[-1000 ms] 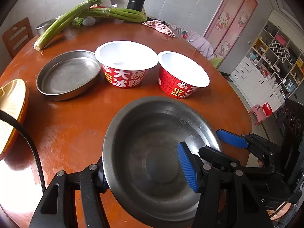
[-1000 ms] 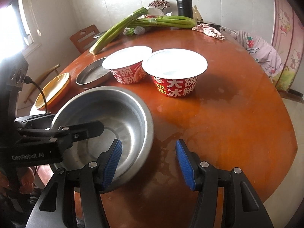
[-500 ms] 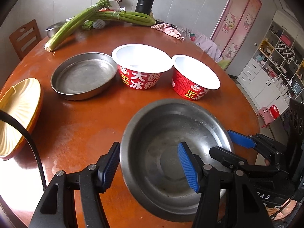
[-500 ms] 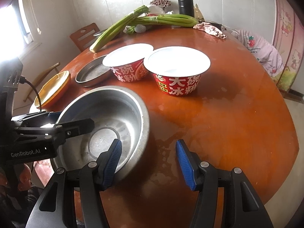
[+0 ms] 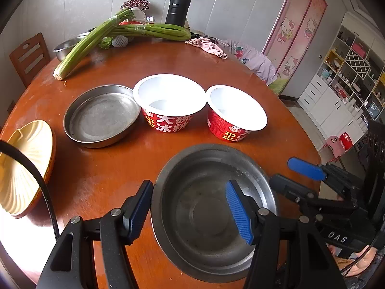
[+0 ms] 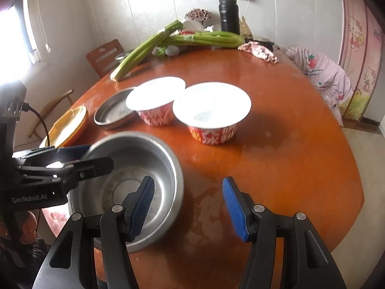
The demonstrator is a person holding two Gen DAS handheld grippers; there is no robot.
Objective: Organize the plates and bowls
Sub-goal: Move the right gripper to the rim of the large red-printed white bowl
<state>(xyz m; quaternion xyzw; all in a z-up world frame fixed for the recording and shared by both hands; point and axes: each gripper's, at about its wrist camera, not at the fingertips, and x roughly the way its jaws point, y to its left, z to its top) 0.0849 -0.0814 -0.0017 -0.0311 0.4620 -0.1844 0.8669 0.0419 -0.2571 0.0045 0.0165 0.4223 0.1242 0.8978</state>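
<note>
A large steel bowl (image 5: 207,207) (image 6: 127,180) sits on the round wooden table (image 5: 101,173) near its front edge. My left gripper (image 5: 190,209) is open, its left finger outside the bowl's rim and its right finger over the bowl's inside. My right gripper (image 6: 187,207) is open and empty, with its left finger over the bowl's right side. Behind stand two red-and-white paper bowls (image 5: 169,103) (image 5: 234,113), a flat steel plate (image 5: 102,115) and a yellow plate (image 5: 21,168) at the left edge.
Celery stalks (image 5: 115,31), a black flask (image 5: 178,6), a pink cloth (image 5: 208,45) and a small steel bowl (image 5: 66,48) lie at the table's far side. A wooden chair (image 5: 28,57) stands at the left. A cable (image 5: 36,183) crosses over the yellow plate.
My left gripper has let go of the steel bowl's rim and drawn back a little. My right gripper has also pulled back and tilted up. The bowl now rests on the table.
</note>
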